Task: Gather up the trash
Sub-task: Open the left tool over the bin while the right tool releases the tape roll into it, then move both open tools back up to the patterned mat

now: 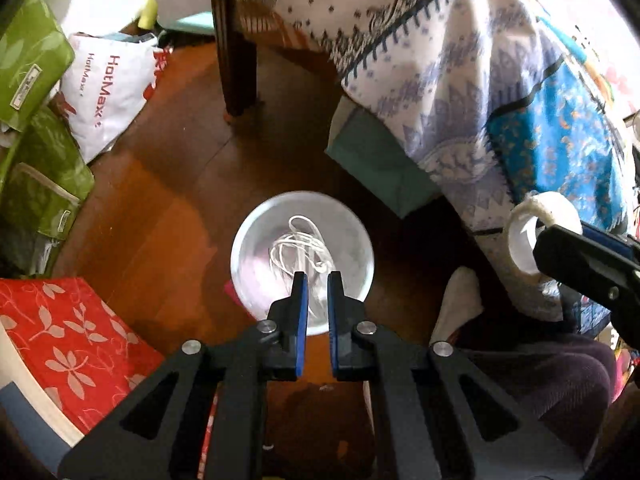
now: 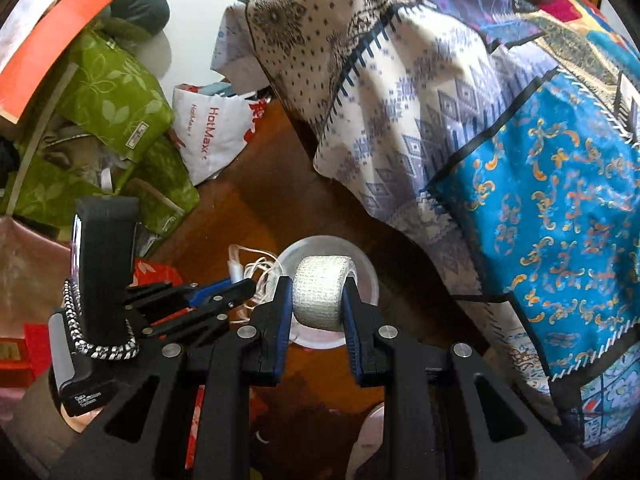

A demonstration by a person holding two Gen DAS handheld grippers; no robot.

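Hanging over a round clear bowl [image 1: 260,236] on the wooden floor [image 1: 160,184], the left gripper [image 1: 317,280] pinches a white tangled cord [image 1: 298,248], apparently earphones; its jaws are nearly together. Only the right wrist view shows the right gripper [image 2: 317,288] clamped on a roll of woven white gauze tape [image 2: 320,292], above that bowl. Patterned cloth [image 2: 440,140] drapes alongside.

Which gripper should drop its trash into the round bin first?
Left, probably. The left gripper hangs directly over the round bin with the white cord between its fingers. The right gripper, clamping the tape roll, appears off to the side.
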